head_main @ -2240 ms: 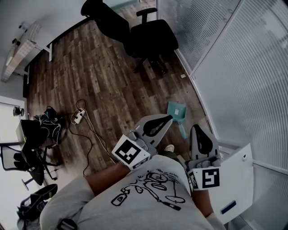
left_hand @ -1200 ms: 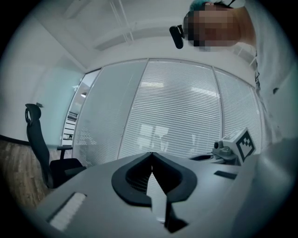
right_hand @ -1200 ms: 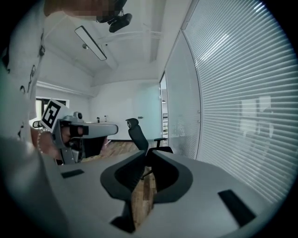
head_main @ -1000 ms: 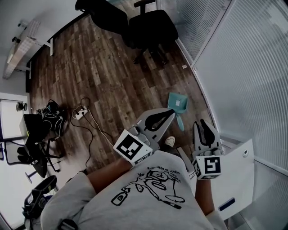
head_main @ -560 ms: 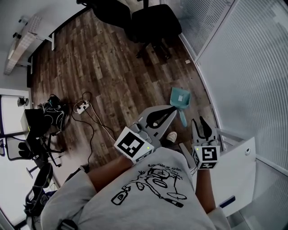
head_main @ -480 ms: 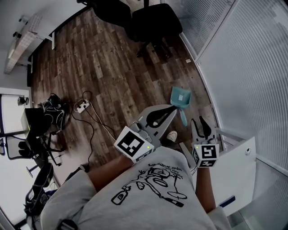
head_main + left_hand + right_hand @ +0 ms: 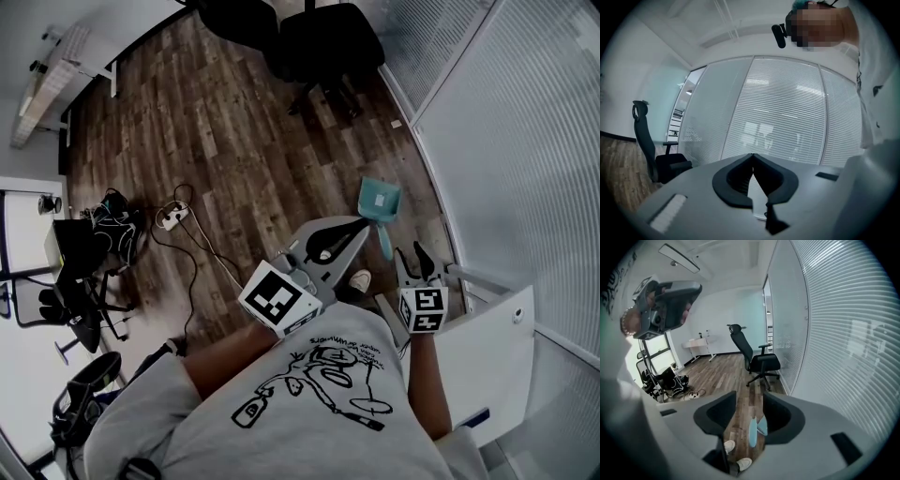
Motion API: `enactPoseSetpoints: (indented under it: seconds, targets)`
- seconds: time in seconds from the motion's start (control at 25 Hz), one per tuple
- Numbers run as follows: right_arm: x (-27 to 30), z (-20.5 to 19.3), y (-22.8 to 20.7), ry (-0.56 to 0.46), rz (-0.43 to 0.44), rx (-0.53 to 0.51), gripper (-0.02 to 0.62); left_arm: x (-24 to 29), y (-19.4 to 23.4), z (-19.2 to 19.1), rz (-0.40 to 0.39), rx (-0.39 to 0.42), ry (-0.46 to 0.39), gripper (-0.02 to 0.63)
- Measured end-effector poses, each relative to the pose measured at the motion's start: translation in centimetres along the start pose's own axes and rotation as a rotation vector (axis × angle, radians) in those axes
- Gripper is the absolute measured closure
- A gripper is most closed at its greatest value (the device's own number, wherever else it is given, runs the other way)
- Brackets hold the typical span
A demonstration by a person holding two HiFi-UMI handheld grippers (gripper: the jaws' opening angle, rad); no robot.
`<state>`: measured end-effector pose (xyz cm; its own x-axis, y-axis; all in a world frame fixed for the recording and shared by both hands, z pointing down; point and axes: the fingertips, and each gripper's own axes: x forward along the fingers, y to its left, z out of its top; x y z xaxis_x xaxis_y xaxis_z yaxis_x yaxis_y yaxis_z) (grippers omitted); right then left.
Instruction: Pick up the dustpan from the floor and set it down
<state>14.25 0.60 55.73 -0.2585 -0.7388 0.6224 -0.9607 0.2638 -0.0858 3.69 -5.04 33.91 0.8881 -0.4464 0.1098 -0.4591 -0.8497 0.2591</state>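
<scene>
The right tongs (image 7: 420, 255) stand with their jaws apart, and the jaws have just been opening. Nothing is gripped. In the right gripper view, the gap between the jaws of the right tongs (image 7: 749, 395) shows only the floor well below. The teal dustpan (image 7: 757, 427) lies framed in that gap, apart from both jaws. These tongs point down at a slant toward it.

The left tongs (image 7: 359, 223) are closed, tips together, with nothing in them. The left gripper view shows the left tongs (image 7: 753, 155) aimed roughly level at a glass wall (image 7: 787, 117) covered with slatted blinds.

The dustpan (image 7: 379, 201) lies flat on the wooden floor (image 7: 225, 141) at the right of the scene, close to the foot of the glass wall. Its pan is at the far end and its slim handle points near, toward the person's shoes (image 7: 359, 278). A black office chair (image 7: 323, 42) stands farther off, well apart from the dustpan. At the left, cables and a power strip (image 7: 169, 217) lie on the floor.

The step in hand looks like the reach toward the dustpan, before any contact. The pickup is not yet done.

The next move probably calls for lowering the right tongs much further and setting the open jaws either side of the handle. The jaws would then close firmly, since the handle is narrow and lies flat against the floor.
</scene>
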Motion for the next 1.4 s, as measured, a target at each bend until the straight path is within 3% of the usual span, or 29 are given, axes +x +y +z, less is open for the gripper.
enactPoseSetpoints:
  seconds: [0.68,0.96,1.4]
  targets:
    - [6.0,-8.5,-0.7,0.177,0.066,0.026,0.413,-0.2,0.3,0.2,0.012,0.0,0.009,0.604]
    - [8.1,-11.4,-1.2,0.236,0.079,0.085,0.413,-0.5,0.4,-0.1,0.025,-0.009,0.021,0.604]
    - [11.2,-14.2,-1.4,0.319,0.124,0.096,0.397,-0.9,1.4,-0.8,0.051,-0.028,0.034,0.604]
